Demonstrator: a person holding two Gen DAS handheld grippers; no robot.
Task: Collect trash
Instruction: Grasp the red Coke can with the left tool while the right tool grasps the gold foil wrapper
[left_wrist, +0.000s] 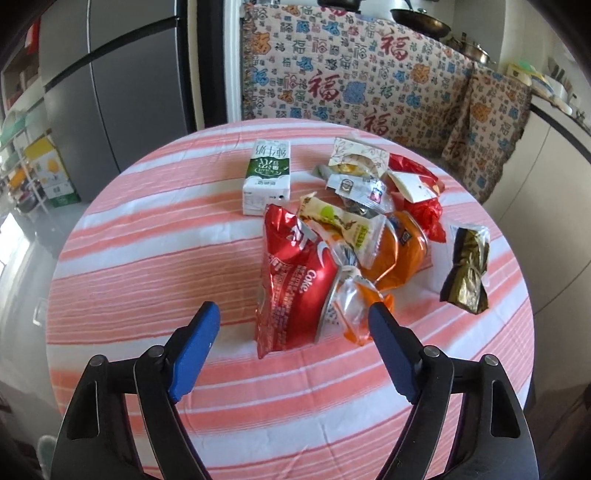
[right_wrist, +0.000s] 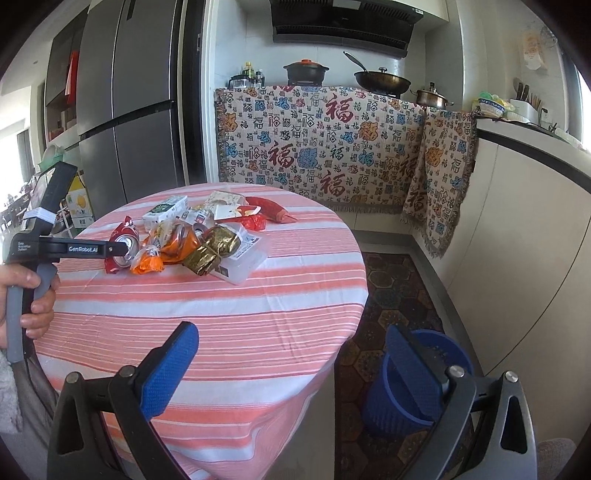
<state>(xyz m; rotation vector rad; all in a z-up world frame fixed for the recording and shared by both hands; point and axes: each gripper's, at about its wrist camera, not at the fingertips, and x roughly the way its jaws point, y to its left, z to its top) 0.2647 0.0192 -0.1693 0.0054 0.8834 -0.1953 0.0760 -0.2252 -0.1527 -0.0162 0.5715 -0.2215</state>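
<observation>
A heap of trash lies on the round table (left_wrist: 147, 277) with its pink-striped cloth. It includes a crushed red Coke can (left_wrist: 295, 280), a green and white milk carton (left_wrist: 266, 173), an orange wrapper (left_wrist: 399, 254) and a gold and black wrapper (left_wrist: 465, 273). My left gripper (left_wrist: 293, 308) is open and straddles the can's near end, its blue pads clear of the can. From the right wrist view, that left gripper (right_wrist: 118, 249) meets the can (right_wrist: 125, 245) at the table's left. My right gripper (right_wrist: 291, 330) stands open and empty over the table's near edge.
A blue waste bin (right_wrist: 406, 387) stands on the patterned floor mat to the right of the table, partly behind my right finger. A patterned cloth (right_wrist: 314, 144) covers the counter behind, and a grey fridge (right_wrist: 129, 110) stands at the left. A hand (right_wrist: 33, 295) holds the left gripper's handle.
</observation>
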